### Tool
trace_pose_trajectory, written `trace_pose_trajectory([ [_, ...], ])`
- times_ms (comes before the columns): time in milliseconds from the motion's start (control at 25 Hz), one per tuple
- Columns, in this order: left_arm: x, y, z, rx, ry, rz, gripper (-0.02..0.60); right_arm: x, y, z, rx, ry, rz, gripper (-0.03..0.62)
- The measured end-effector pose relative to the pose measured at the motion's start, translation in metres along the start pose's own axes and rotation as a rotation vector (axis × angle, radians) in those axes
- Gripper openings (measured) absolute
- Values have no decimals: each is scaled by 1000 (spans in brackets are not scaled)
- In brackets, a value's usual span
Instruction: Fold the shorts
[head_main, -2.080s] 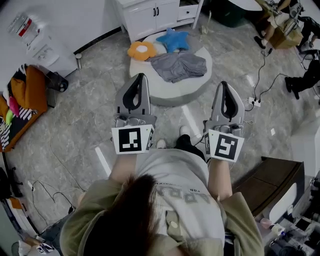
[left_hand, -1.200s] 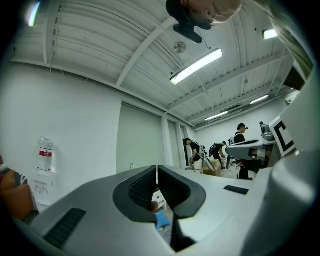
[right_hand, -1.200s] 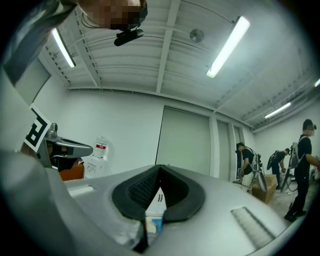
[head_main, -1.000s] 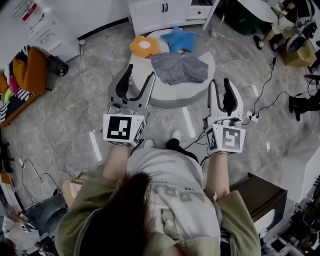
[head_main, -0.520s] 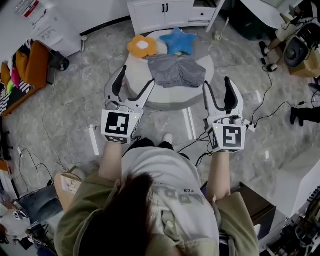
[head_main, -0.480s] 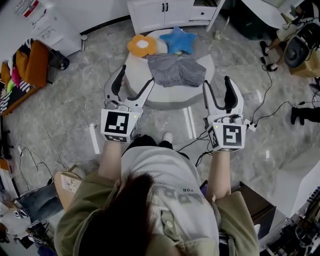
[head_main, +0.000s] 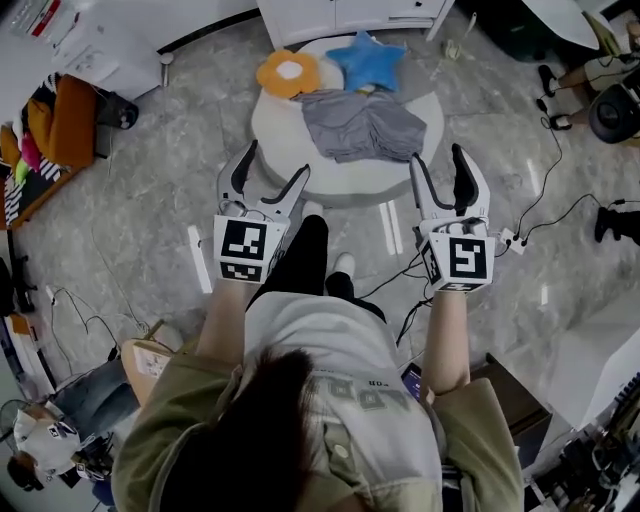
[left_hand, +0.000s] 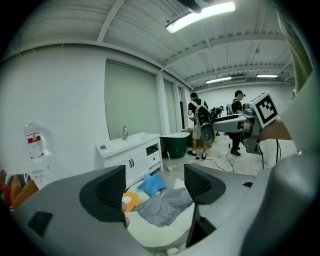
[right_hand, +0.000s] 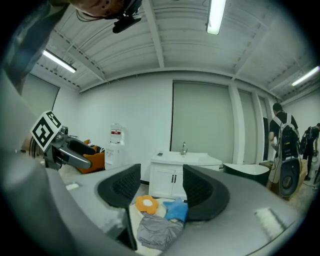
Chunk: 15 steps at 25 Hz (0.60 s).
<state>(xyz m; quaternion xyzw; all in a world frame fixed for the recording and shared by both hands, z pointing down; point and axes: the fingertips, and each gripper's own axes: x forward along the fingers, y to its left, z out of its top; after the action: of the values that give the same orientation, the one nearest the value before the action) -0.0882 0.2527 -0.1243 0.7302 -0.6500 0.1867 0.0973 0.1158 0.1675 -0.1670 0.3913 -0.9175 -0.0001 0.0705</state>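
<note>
From the head view, the person's hair and shirt cover the floor below them. The print on the shirt is too small to read. The left gripper (head_main: 275, 165) and the right gripper (head_main: 438, 158) are held out in front, side by side, both pointing at a round white stand (head_main: 350, 188), which may be a low table or a pad. Each gripper hides a bit of the stand's near edge. The grey shorts (head_main: 362, 125) lie crumpled on top of the stand, near an orange flower cushion (head_main: 288, 72) and a blue star cushion (head_main: 368, 60). Both grippers are well short of the shorts. Each has a cube with black and white squares, but no words.

In the left gripper view, the left gripper (left_hand: 155, 187) has just been opening. Its jaws stand wide apart and hold nothing. The shorts (left_hand: 165, 205) show far off in the gap. The left jaw hides part of the flower cushion (left_hand: 131, 201). A white sink cabinet (left_hand: 131, 155) stands behind. The red label on the wall is too small to read.

In the right gripper view, the right gripper (right_hand: 160, 187) has just been opening too. Its jaws are apart with nothing gripped. The shorts (right_hand: 159, 229) lie far ahead, and the right jaw cuts off part of the star cushion (right_hand: 176, 209).
</note>
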Motion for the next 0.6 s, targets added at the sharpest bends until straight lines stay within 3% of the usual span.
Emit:
trace_pose_trajectory([
  [320,79,57,-45,-23,102,-94,350,97,22,-57,-31,144,46,255],
  [480,113,74,-78,-28,178,-167,351,136,45,-98,-22,244,75,255],
  [600,148,92,-107,-32,240,-181,350,165,51,-144,-8,319,83,255],
])
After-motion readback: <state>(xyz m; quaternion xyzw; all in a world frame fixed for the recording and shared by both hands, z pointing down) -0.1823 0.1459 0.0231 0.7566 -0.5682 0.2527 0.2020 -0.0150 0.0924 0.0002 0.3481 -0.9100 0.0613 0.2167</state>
